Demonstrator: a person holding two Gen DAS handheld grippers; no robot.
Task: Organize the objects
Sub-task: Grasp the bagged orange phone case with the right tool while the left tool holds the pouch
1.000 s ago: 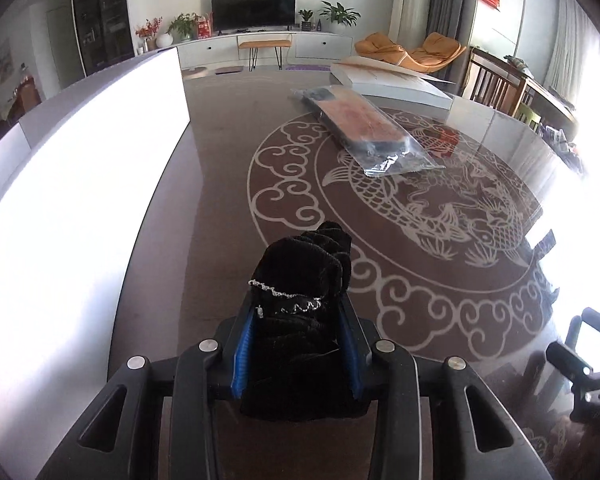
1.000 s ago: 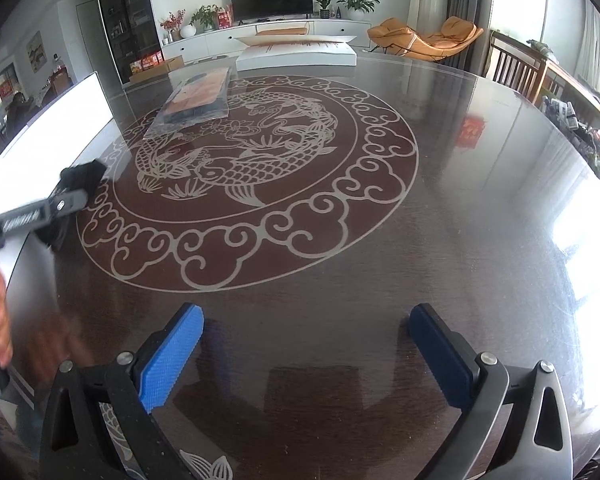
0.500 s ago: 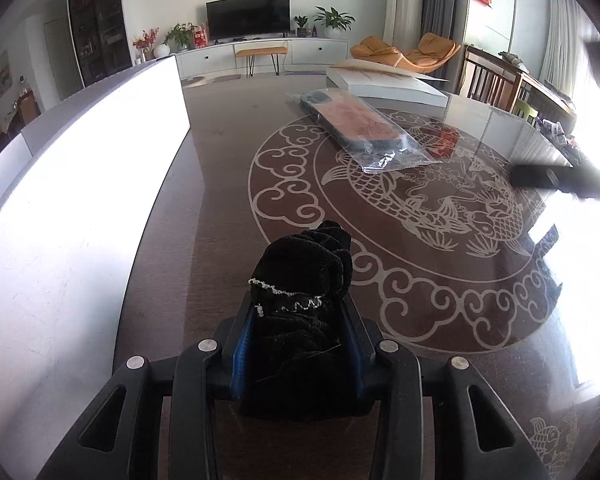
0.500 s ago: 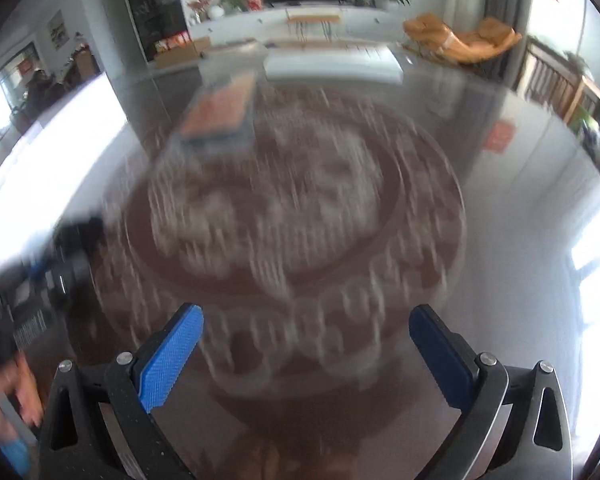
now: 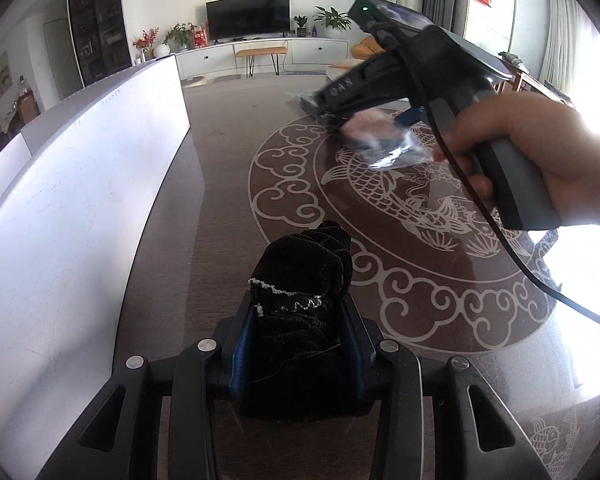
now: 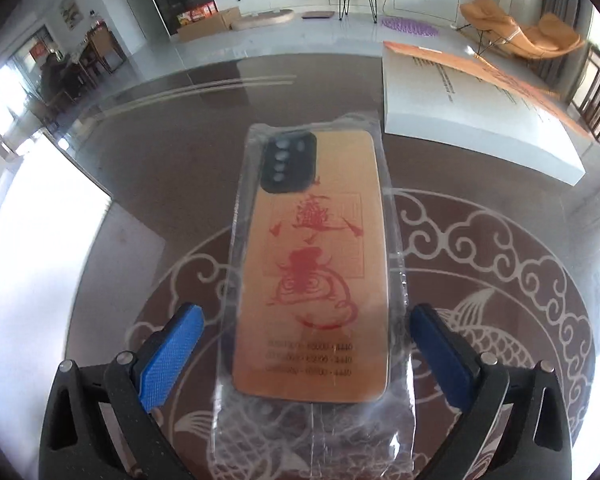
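Note:
My left gripper (image 5: 298, 344) is shut on a black velvet scrunchie (image 5: 300, 280) with a small silver trim, held just above the dark patterned table (image 5: 228, 184). My right gripper (image 6: 306, 344) is open, its blue pads on either side of an orange phone case in a clear plastic bag (image 6: 312, 264) lying flat on the table; the pads do not touch it. In the left wrist view the right gripper body (image 5: 420, 68) and the hand holding it hang over the bagged case (image 5: 384, 140).
A flat white box (image 6: 472, 112) with an orange sheet on it lies at the table's far right. A white panel (image 5: 80, 184) runs along the table's left edge. A living room with chairs and a TV lies beyond.
My right gripper has swept forward across the table and now straddles the bagged phone case. My left gripper has stayed put with the scrunchie.

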